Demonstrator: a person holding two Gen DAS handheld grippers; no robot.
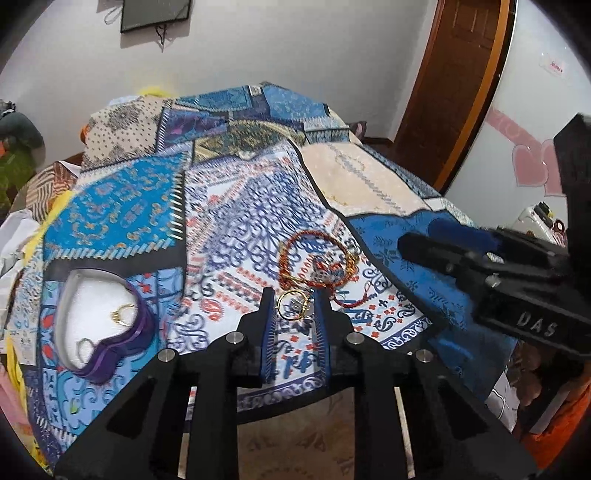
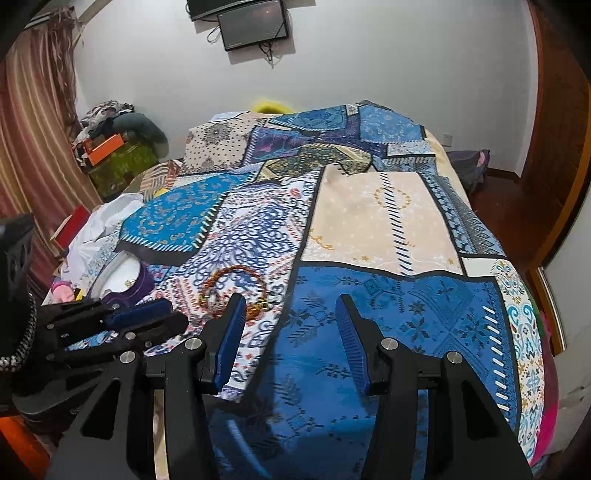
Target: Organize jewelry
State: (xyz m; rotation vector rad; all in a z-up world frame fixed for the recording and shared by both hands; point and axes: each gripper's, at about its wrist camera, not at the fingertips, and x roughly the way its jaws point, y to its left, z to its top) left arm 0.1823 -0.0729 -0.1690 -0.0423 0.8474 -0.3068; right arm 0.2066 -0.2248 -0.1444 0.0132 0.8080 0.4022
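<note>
My left tool (image 1: 295, 308) pinches a gold ring (image 1: 293, 304), I think, right of the heart box (image 1: 70, 295) on the bed (image 2: 369, 229). Two rings already lie inside the box. The red bracelets (image 1: 317, 264) still wait. My right tool (image 2: 291, 332) is open and empty.

A bed (image 2: 384, 221) fills the middle of both views, covered by a patchwork bedspread (image 1: 229, 206) of blue, cream and white patterned panels. On the white wall at twelve o'clock hangs a dark screen (image 2: 253, 24) with cables dangling beneath it. At nine o'clock in the right wrist view hangs a striped reddish curtain (image 2: 29, 122), with a pile of clothes and an orange box (image 2: 105, 146) beside it. A brown wooden door (image 1: 458, 85) stands at two o'clock, and pink heart stickers (image 1: 532, 166) mark the wall at three o'clock
</note>
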